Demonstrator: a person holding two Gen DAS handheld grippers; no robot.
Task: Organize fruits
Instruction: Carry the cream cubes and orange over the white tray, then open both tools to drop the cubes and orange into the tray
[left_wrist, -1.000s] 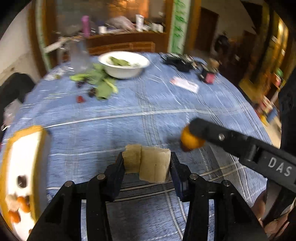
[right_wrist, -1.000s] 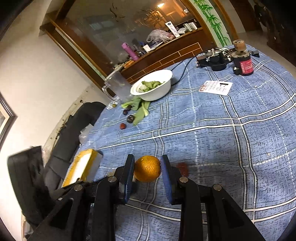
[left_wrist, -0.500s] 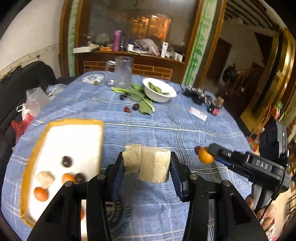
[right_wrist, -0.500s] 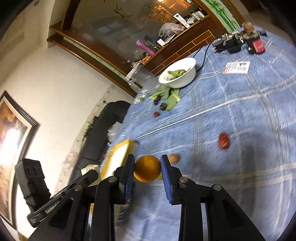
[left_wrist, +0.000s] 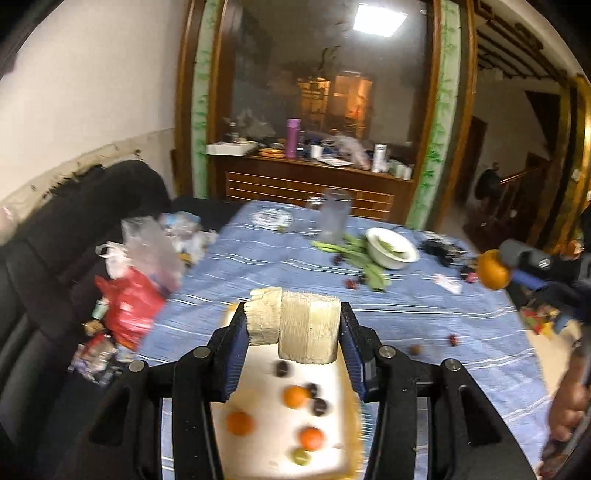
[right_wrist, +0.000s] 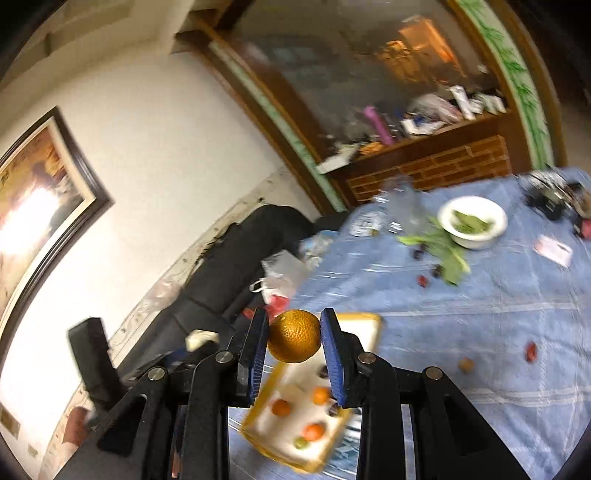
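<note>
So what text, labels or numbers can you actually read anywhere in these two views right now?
None is legible.
White card on the blue tablecloth: print blurred, unreadable.
Round printed disc by the clear jug: too blurred to read.
Bottles and tubes on the wooden sideboard: labels too small.
Right gripper holding the orange: no marking readable in this frame.
</note>
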